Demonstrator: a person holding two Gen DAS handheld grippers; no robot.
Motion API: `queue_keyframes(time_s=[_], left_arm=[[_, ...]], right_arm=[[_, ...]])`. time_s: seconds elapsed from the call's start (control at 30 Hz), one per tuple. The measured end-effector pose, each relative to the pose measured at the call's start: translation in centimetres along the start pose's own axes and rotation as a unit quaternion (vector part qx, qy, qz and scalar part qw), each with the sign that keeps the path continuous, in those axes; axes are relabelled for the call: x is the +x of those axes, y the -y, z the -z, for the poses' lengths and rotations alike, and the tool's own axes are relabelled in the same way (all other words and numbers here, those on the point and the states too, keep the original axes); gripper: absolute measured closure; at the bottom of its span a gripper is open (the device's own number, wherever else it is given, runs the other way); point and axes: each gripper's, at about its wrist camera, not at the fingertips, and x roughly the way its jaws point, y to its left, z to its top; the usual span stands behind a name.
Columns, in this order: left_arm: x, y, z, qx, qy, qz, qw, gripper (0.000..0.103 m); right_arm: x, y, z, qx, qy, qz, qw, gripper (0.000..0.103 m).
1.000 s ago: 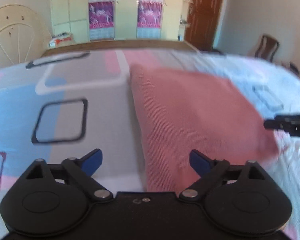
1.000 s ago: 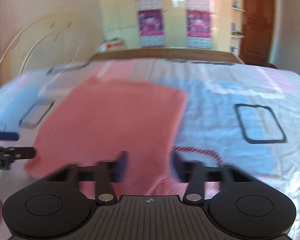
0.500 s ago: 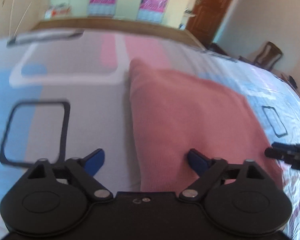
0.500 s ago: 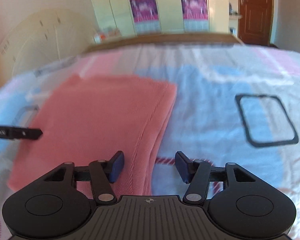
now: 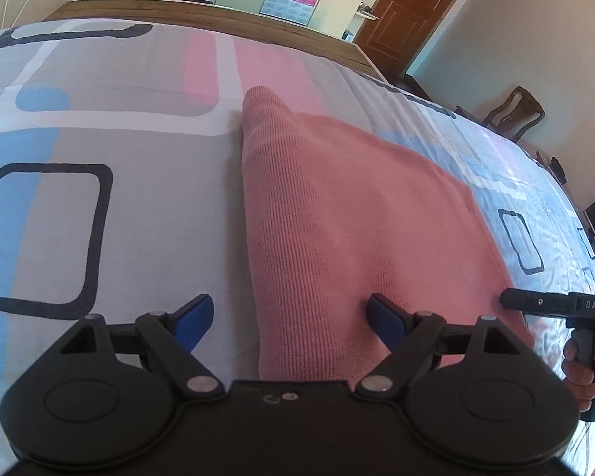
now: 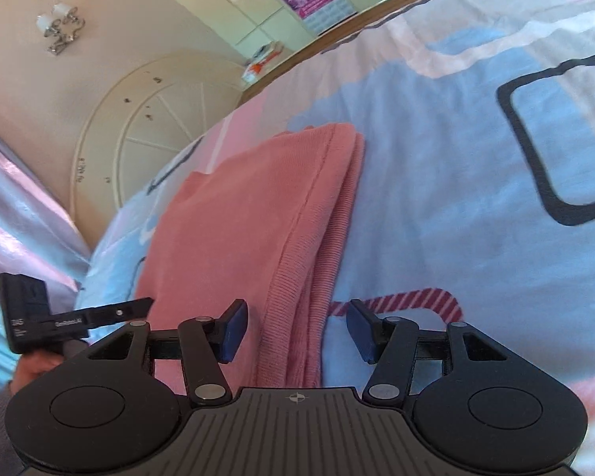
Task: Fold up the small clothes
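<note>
A pink ribbed knit garment (image 5: 349,214) lies folded flat on the patterned bedspread (image 5: 111,206). My left gripper (image 5: 289,317) is open, low over the garment's near left edge, which runs between its blue pads. In the right wrist view the garment (image 6: 250,218) shows stacked layers along its right side. My right gripper (image 6: 295,329) is open, with that layered edge between its pads. Each gripper shows at the other view's edge: the right one (image 5: 551,303), the left one (image 6: 79,317).
The bedspread (image 6: 436,198) stretches around the garment. A wooden bed frame (image 5: 202,20) bounds the far side, with wardrobes and a brown door (image 5: 408,12) beyond. A chair (image 5: 511,113) stands at the right. A cream headboard (image 6: 150,119) rises at the left.
Both grippers have come down and closer to the garment's near corners. The right gripper's jaws have opened wider and its view has tilted.
</note>
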Motion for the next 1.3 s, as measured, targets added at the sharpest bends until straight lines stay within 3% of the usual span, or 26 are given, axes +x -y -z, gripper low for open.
queue_keyframes(time_s=[0.23, 0.3, 0.4, 0.63, 0.7, 0.77, 0.8, 0.9, 0.97, 1.1, 1.2, 1.3], left_arm=[[0.3, -0.4, 0.1, -0.005, 0.006, 0.013, 0.9999, 0.018], [-0.1, -0.4, 0.2, 0.003, 0.01, 0.0, 0.9999, 0.018], [-0.3, 0.0, 0.0, 0.015, 0.013, -0.001, 0.9998, 0.025], [1.4, -1.5, -0.8, -0.044, 0.004, 0.079, 0.9959, 0.038], [1.8, -1.6, -1.1, -0.058, 0.008, 0.085, 0.9947, 0.042], [1.9, -1.0, -1.2, -0.053, 0.009, 0.077, 0.9955, 0.054], [1.8, -0.5, -1.3, -0.042, 0.013, 0.069, 0.9966, 0.057], [1.0, 1.9, -1.3, 0.019, 0.028, 0.024, 0.9991, 0.068], [0.2, 4.1, -1.0, 0.073, 0.044, -0.015, 0.9962, 0.074], [-1.5, 7.6, -0.1, 0.158, 0.079, -0.052, 0.9829, 0.075], [-0.4, 7.0, -0.3, 0.152, 0.056, -0.054, 0.9853, 0.075], [-0.9, 5.9, -0.6, 0.127, 0.055, -0.03, 0.99, 0.075]], right_arm=[[2.1, 0.2, -0.8, -0.014, -0.002, -0.031, 0.999, 0.047], [2.4, 0.6, -1.1, -0.012, -0.007, -0.039, 0.999, 0.048], [1.7, 1.6, -1.1, -0.007, -0.021, -0.05, 0.998, 0.055], [3.0, 2.4, -2.0, 0.026, -0.026, -0.076, 0.996, 0.056], [3.9, 1.3, -2.4, 0.011, -0.018, -0.059, 0.998, 0.057], [4.3, 0.0, -2.3, -0.014, -0.012, -0.024, 1.0, 0.077], [4.4, -0.5, -2.2, -0.028, -0.012, -0.007, 1.0, 0.078], [4.2, -2.2, -1.6, -0.07, -0.003, 0.035, 0.997, 0.08], [4.0, -3.6, -1.2, -0.098, 0.003, 0.066, 0.993, 0.082], [2.8, -6.6, -0.4, -0.147, 0.027, 0.106, 0.983, 0.083], [3.8, -6.8, 0.2, -0.149, 0.011, 0.141, 0.979, 0.083], [3.8, -6.7, 0.4, -0.125, 0.009, 0.149, 0.981, 0.083]])
